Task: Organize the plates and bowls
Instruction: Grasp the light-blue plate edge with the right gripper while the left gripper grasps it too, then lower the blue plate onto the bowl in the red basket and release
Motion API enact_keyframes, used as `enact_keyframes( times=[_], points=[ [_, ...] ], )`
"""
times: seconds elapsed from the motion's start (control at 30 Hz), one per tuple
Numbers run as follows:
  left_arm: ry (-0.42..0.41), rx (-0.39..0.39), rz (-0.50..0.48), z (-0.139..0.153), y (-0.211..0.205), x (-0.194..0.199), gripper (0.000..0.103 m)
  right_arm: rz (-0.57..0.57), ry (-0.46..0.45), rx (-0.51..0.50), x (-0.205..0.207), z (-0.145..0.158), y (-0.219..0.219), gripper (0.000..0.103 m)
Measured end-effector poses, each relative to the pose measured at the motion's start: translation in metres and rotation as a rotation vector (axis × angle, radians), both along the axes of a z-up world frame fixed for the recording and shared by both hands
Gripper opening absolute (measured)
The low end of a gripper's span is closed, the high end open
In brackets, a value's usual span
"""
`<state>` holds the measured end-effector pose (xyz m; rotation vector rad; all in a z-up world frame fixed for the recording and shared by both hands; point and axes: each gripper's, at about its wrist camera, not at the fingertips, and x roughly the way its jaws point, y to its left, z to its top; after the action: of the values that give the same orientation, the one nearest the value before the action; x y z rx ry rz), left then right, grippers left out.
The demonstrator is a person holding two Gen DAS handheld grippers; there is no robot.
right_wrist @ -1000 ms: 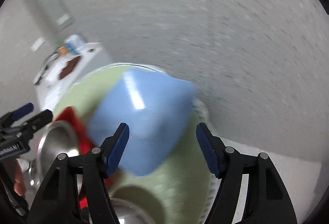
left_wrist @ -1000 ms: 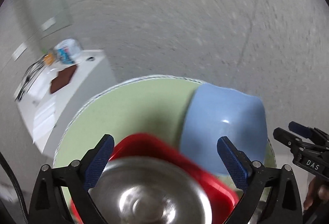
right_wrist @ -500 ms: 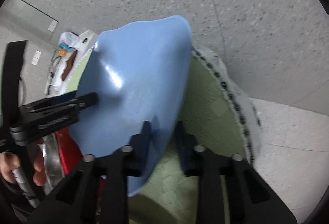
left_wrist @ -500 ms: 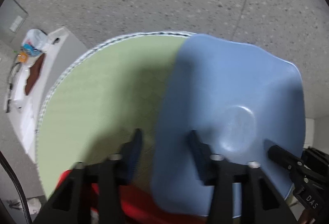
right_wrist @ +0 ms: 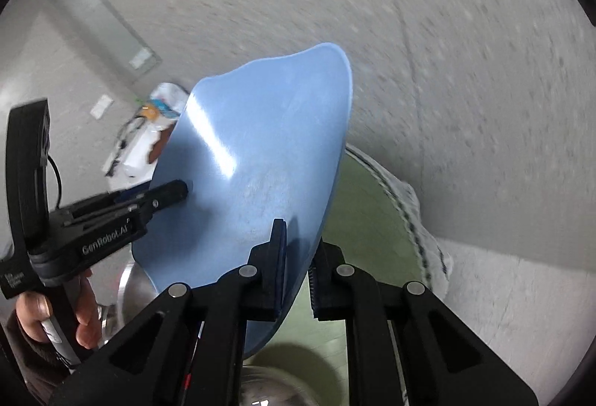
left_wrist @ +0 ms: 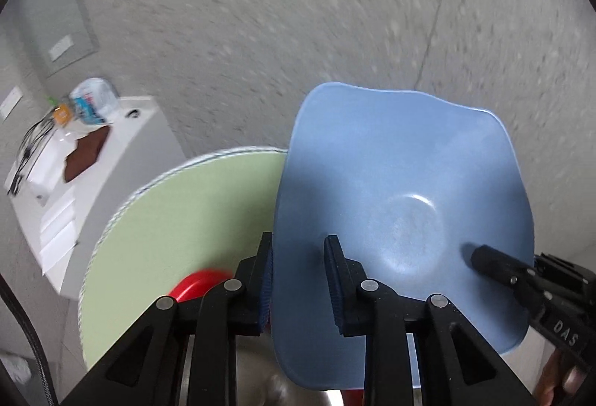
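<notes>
Your left gripper (left_wrist: 298, 279) is pinching the left rim of the blue bowl (left_wrist: 402, 212): one finger sits outside the wall, the other inside the hollow, and the wall fills the narrow gap between them. Your right gripper (right_wrist: 298, 268) does the same on the opposite rim, with its left finger against the inner face of the bowl (right_wrist: 257, 160) and its right finger behind the wall. Both tools reach forward and slightly inward, so the bowl hangs between them, lifted clear of the green round mat (left_wrist: 193, 216) and tilted with its far edge raised.

In the left wrist view your right gripper's finger tip (left_wrist: 484, 257) shows at the near right, pressed to the bowl's inside. In the right wrist view the left gripper (right_wrist: 164, 199) comes in from the left, its tip touching the bowl, and your left hand (right_wrist: 56, 316) is wrapped round the handle at the near left edge.

Under the bowl, near you, lie a red plate (left_wrist: 197, 285) on the mat and a steel bowl (right_wrist: 126, 290), partly hidden by the tools. The mat (right_wrist: 368, 219) has a pale woven border. Beyond it lies speckled grey floor (left_wrist: 298, 33), blurred in both views. Far left stands a white cabinet (left_wrist: 111, 160) with a brown cloth (left_wrist: 87, 152) and a plastic bag (left_wrist: 93, 100) on top.
</notes>
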<state>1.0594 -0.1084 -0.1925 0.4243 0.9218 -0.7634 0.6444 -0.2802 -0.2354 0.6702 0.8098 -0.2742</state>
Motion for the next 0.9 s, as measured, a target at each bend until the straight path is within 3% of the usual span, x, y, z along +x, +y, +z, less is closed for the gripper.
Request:
enact_keyframes(
  times=[0.2,0.43,0.63,0.9],
  points=[
    [-0.037,-0.032,0.155,0.025,0.094,-0.019,0.023,0.179,-0.031,-0.034,0.022,0.027,0.055,0.010],
    [0.013,-0.011,0.323,0.013,0.178,-0.050,0.023,0.366,0.023,-0.030,0.046,0.008,0.120,0.011],
    [0.077,0.026,0.409,-0.007,0.208,-0.062,0.023,0.454,0.098,-0.042,0.053,-0.025,0.155,0.012],
    [0.105,0.050,0.419,-0.032,0.199,-0.050,0.023,0.459,0.178,-0.106,0.057,-0.051,0.170,0.015]
  ],
)
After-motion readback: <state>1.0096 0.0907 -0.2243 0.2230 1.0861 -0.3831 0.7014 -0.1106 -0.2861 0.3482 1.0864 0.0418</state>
